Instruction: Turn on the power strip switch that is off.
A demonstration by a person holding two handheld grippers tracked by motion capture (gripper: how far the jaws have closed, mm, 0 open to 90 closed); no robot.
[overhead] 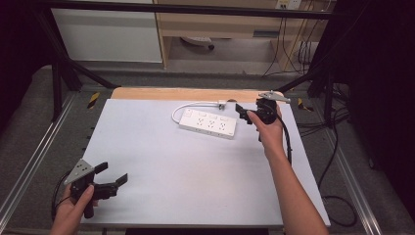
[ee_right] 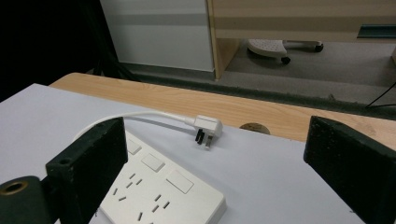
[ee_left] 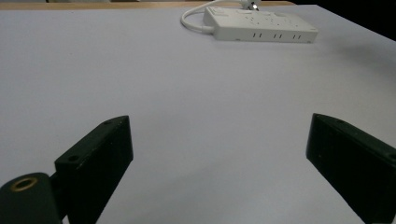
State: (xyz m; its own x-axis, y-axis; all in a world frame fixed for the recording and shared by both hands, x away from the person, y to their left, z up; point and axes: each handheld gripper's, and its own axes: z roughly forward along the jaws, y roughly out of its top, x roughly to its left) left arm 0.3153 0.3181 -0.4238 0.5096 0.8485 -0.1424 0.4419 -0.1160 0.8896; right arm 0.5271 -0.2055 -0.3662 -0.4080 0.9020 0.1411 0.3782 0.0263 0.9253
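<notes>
Fig.: desk (overhead: pixel 161 186) w/ white cover, largest item. Power strip (overhead: pixel 208 123) lies flat at the far side, just below and left of the right gripper (overhead: pixel 243 110) jaws; its cord (overhead: pixel 188 105) loops back to the plug (ee_right: pixel 207 126), which lies loose on the cover straight ahead of those jaws, not inserted. Right gripper: jaws wide, nothing btwn them, hovering near the strip's end. Left gripper (overhead: pixel 113 175): jaws wide, empty, at the near left, strip well ahead of them. Progress, est.: approach only; no grasp made, plug untouched, handling all left
</notes>
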